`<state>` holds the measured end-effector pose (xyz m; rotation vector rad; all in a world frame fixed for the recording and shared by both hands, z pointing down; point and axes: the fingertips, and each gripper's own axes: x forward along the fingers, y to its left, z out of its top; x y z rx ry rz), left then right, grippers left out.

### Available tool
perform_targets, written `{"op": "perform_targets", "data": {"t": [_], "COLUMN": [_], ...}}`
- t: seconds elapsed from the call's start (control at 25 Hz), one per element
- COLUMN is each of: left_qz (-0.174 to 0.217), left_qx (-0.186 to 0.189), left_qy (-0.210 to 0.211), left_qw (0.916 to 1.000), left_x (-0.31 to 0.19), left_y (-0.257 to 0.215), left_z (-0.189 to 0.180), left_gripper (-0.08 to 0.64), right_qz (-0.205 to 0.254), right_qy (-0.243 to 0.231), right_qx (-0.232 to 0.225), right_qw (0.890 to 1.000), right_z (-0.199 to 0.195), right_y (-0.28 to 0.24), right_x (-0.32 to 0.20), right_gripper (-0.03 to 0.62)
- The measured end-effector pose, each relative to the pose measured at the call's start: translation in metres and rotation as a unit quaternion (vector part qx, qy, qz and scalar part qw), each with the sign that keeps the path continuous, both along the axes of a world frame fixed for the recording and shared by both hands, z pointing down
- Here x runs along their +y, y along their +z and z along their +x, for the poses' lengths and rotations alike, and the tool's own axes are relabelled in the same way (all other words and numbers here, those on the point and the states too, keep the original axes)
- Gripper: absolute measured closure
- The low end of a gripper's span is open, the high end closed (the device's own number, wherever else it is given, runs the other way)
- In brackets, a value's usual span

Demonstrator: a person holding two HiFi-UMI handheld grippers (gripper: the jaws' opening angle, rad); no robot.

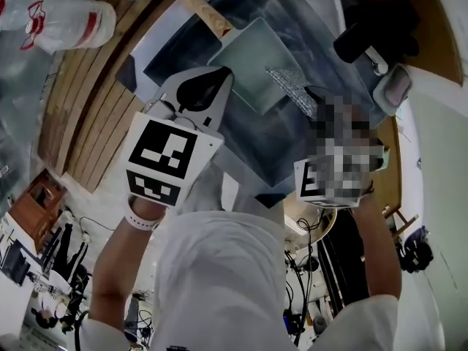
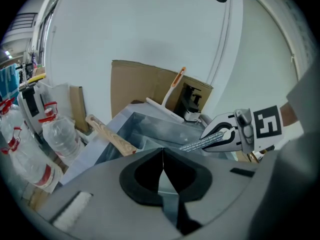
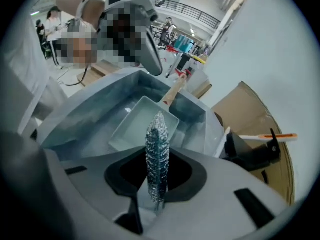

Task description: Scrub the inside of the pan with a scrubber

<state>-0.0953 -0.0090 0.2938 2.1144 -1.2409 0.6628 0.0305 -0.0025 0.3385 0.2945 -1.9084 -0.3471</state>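
The sink [image 1: 248, 148] holds the square pan [image 1: 256, 61], laid flat with its wooden handle [image 1: 197, 6] pointing away, gripped by nothing. The left gripper [image 2: 163, 159] is closed on nothing near the pan's near-left rim, so the pan could be shoved sliding once scrubbing pressure is applied. The scrubber [image 3: 157, 144] is clamped edge-on in the right gripper [image 2: 212, 136], above the pan's right edge. Contact with the inside cannot be confirmed.

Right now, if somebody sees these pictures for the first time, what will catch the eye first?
The glittering silver scrubber, clamped in the right gripper, stands out first. Just beyond it lies a pale square pan with a wooden handle, inside the metal sink. The left gripper is shut and empty, beside the pan.
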Motion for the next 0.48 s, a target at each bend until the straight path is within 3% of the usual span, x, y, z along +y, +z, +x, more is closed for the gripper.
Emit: {"op": "perform_targets", "data": {"t": [0.28,0.48], "left_qz": [-0.007,-0.020], "left_qx": [-0.013,-0.019], "left_qy": [-0.021,-0.017], "left_qw": [0.9997,0.9995], "left_x": [-0.019,-0.027], "left_y": [0.026,0.043], "left_z": [-0.011,-0.012], "left_gripper": [0.552,0.551], "right_qz": [0.046,0.099], "right_qy": [-0.107,-0.139], "right_qx": [0.046,0.051], "right_qw": [0.992,0.984], "right_z": [-0.011,-0.029], "right_y": [0.033,0.043], "right_x": [-0.010,-0.024], "right_gripper": [0.529,0.530]}}
